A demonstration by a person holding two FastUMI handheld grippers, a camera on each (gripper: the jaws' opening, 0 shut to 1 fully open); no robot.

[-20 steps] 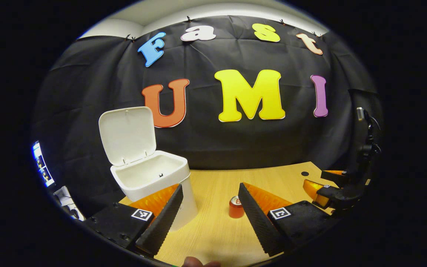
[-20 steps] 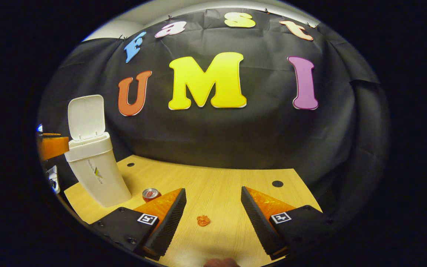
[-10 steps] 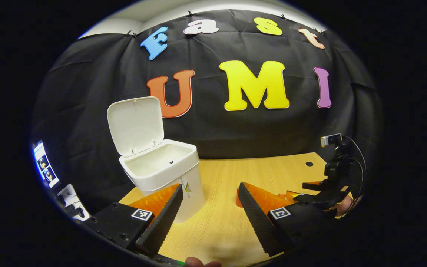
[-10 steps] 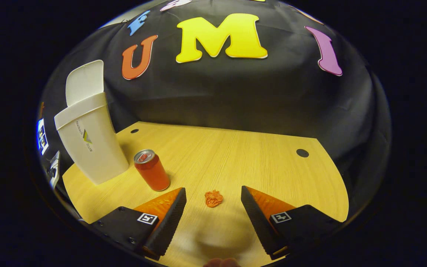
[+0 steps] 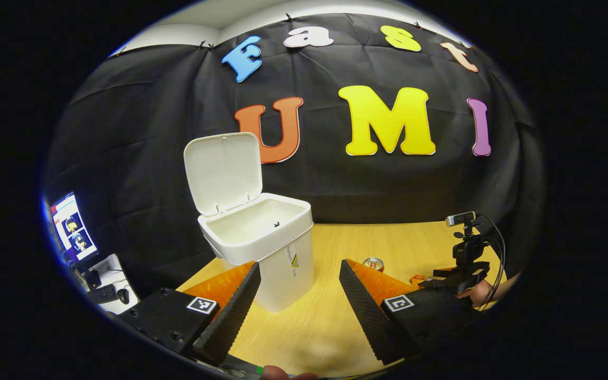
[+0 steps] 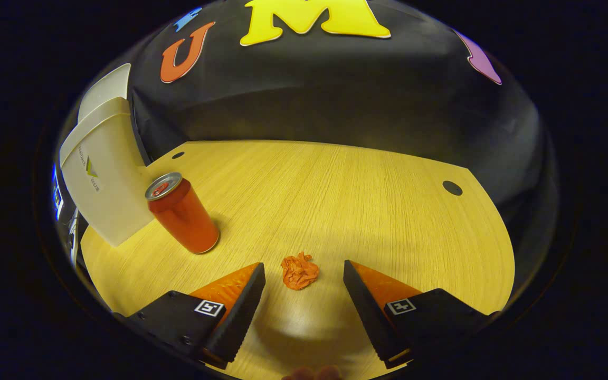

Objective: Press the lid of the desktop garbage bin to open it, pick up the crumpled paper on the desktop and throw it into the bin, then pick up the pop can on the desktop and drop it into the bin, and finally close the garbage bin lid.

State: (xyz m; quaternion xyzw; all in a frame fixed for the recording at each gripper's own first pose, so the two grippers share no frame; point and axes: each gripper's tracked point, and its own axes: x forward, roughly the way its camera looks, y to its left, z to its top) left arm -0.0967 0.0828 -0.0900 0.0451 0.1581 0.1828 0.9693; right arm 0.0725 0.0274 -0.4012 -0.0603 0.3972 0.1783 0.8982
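Note:
The white desktop bin stands with its lid raised upright at the back. My left gripper is open, held a short way in front of the bin's lower wall. A small orange crumpled paper lies on the wooden desk, just beyond the gap of my open right gripper. A red pop can stands upright to the left of the paper, close to the bin. The can's top peeks over my left gripper's right finger. The right gripper and the hand holding it appear far right.
Two round cable holes sit near the desk's far corners. A monitor with a keyboard and mouse stands off the desk's left side. The black cloth wall runs behind the desk.
My right gripper has dropped and tilted down toward the paper, which now lies close in front of its fingers. My left gripper has drifted left, so the bin sits nearer its centre. Both stay open.

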